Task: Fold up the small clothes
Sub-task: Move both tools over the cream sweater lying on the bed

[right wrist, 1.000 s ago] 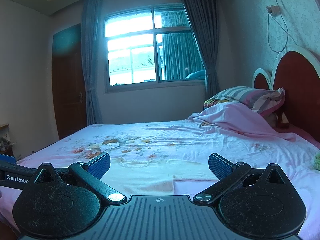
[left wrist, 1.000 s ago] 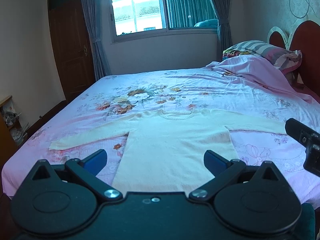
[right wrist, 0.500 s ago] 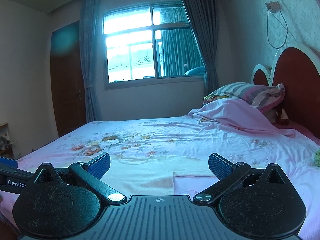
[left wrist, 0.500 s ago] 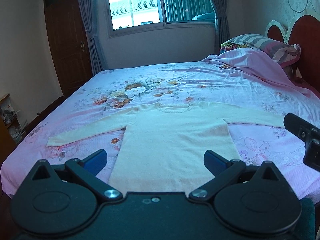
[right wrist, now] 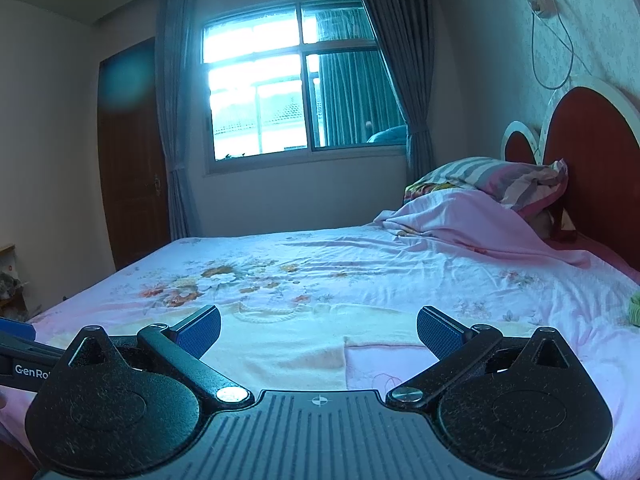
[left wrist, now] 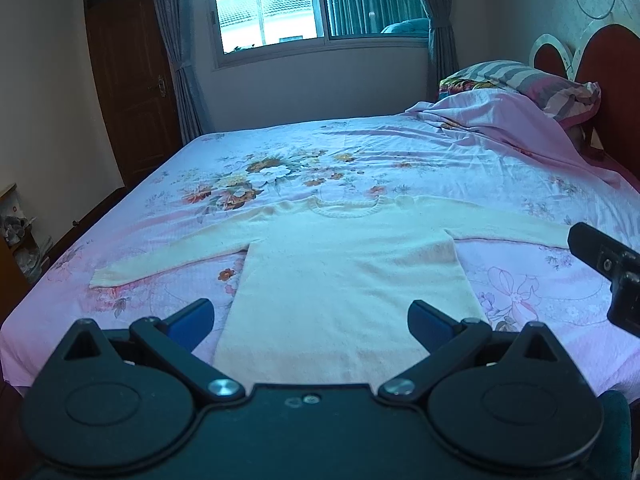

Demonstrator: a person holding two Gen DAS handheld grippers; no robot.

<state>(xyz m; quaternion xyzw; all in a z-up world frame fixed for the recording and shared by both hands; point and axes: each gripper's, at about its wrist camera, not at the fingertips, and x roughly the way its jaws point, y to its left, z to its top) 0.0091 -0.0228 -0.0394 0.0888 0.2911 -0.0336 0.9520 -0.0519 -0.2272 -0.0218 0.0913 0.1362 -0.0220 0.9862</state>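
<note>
A cream long-sleeved knit sweater [left wrist: 352, 268] lies flat on the floral pink bed sheet [left wrist: 360, 160], neck away from me, both sleeves spread out sideways. My left gripper [left wrist: 311, 322] is open and empty, above the sweater's hem at the near edge of the bed. My right gripper [right wrist: 319, 330] is open and empty, low over the sweater [right wrist: 280, 354] near its right side. The right gripper's body also shows at the right edge of the left wrist view [left wrist: 608, 268].
A rumpled pink blanket [left wrist: 504, 120] and striped pillows [left wrist: 516, 78] lie by the red headboard [left wrist: 612, 80] at the right. A brown door [left wrist: 128, 92] and a window [left wrist: 316, 4] are beyond the bed. A small green object [right wrist: 634, 310] lies at the right edge.
The left gripper has risen and tilted down a little, so the sweater shows lower and fuller. The right view has dipped slightly. Both grippers stay open.
</note>
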